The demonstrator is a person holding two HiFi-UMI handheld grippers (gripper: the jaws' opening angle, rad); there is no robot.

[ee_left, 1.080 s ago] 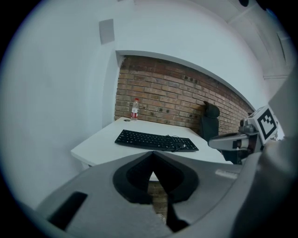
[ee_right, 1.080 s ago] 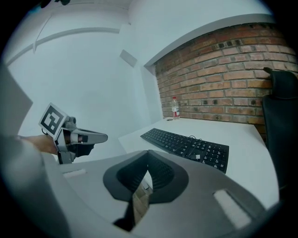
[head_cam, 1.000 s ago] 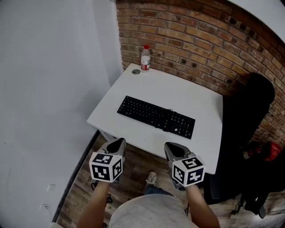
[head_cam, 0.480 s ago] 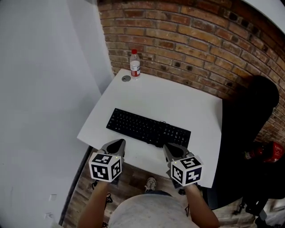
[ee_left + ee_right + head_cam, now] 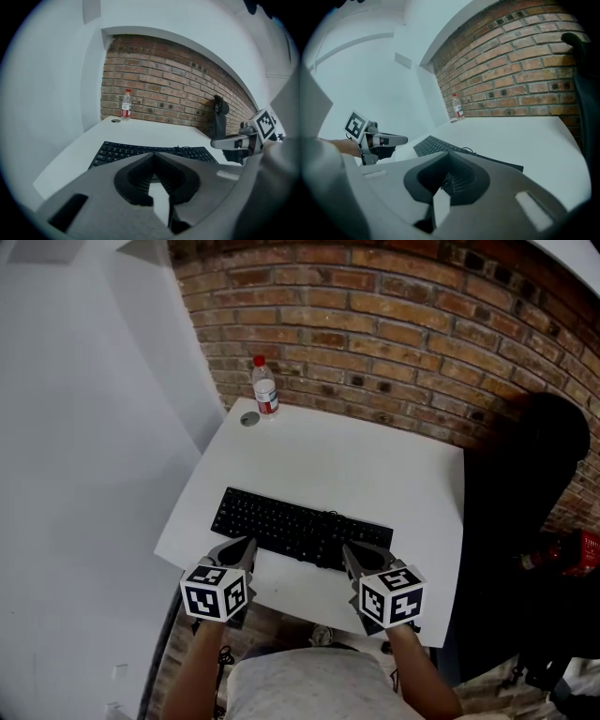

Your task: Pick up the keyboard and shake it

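Just short of the keyboard (image 5: 300, 531), on its near side, the left gripper (image 5: 246, 544) and the right gripper (image 5: 348, 550) were held level, one towards each end of it. Both had their jaws pressed together with nothing between them, and neither touched the keyboard. That spacing looked like a set-up for a two-ended lift, which would keep a long, thin board from tipping; the jaws would have to part first. The cube (image 5: 217, 593) on each gripper bore black-and-white square markers, patterns rather than writing.

The keyboard itself lay flat on the white table (image 5: 394, 465), slightly skewed, with its long front edge facing the person, so both ends were within reach. Its cable (image 5: 330, 516) appeared to loop over its back edge near the middle. Where it ran from there I could not tell, and it might tug during a shake. The key legends were too small to read, and no brand showed.

Beyond the keyboard, at its far left, a clear bottle (image 5: 265, 388) stood upright with a red-and-white label whose print was illegible. A small round disc (image 5: 249, 418) lay just beside it. Both sat well apart from the keyboard, probably clear of any shaking. Behind the keyboard rose the brick wall (image 5: 375, 324), and to the keyboard's right stood a black chair (image 5: 525, 512).
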